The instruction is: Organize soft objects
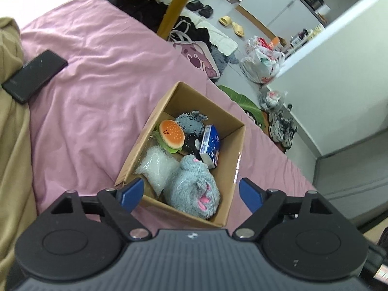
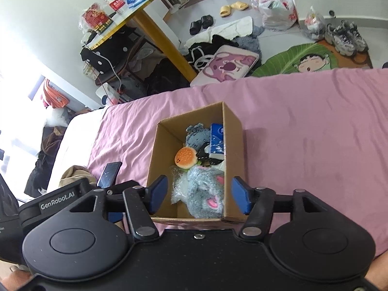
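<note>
fuzzy grey plush [image 1: 194, 189] fills rectangular cardboard box [image 1: 155, 111], apparently snug.

Both wrist views look steeply down, close above the cardboard box [image 1: 155, 111] on the bed [image 1: 97, 72]; box shared, from differing sides.

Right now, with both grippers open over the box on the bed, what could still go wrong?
1. The cardboard box sits on soft pink bedding near the bed edge; a nudge from the left gripper or right gripper might tip or slide it.
2. The big grey plush lies high against the near wall and might spill out.
3. The phone on the bed could get knocked.
</note>
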Available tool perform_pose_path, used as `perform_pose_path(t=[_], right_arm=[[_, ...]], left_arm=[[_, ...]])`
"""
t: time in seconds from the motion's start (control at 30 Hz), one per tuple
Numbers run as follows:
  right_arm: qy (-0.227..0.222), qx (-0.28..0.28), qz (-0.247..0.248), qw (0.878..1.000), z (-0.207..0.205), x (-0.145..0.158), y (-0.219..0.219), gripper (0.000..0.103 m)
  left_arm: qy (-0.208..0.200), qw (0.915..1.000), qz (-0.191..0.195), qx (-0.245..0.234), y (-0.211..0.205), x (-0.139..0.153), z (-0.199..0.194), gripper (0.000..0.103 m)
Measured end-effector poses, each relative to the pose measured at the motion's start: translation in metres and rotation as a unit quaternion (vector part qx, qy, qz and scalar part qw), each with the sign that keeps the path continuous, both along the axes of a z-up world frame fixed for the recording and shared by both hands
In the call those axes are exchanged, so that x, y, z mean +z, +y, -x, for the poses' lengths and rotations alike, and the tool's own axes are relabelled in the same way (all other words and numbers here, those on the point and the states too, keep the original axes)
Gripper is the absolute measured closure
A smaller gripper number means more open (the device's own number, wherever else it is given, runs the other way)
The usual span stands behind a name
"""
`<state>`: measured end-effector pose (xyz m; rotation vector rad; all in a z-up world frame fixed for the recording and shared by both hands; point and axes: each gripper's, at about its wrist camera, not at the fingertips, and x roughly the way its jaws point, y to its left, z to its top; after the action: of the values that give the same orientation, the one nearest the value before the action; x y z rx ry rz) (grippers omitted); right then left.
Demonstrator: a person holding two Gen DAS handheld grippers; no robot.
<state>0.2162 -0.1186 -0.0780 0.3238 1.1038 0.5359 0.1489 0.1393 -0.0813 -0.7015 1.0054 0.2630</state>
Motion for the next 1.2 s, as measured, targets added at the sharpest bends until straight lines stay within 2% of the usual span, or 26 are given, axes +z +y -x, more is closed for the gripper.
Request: perform_pose_path(t=[0.33, 0.87, 0.93, 1.2], right_arm=[[-0.04, -0.011, 0.008, 0.999, 0.019, 0.025, -0.026, 0.021], [-0.119, -0.02, 0.024, 0.992, 0.067, 0.07, -0.072, 0.005], [-0.129, -0.019, 0.026, 0.991, 0.074, 0.076, -0.075, 0.001], [-0.163, -0.006, 0.035, 0.986, 0.109, 0.098, -0.084, 0.0]], left_arm=[[-0.013, 0.997, -0.052, -0.055, -0.027, 0.026, 0.019, 0.009], [-0.043, 0.9858, -0.117, -0.113, -0.068, 0.067, 0.062, 0.003], [-0.049, 0.9841, -0.125, -0.117, -0.072, 0.073, 0.07, 0.003], [-0.076, 0.9758, -0.154, -0.135, -0.088, 0.097, 0.104, 0.002]])
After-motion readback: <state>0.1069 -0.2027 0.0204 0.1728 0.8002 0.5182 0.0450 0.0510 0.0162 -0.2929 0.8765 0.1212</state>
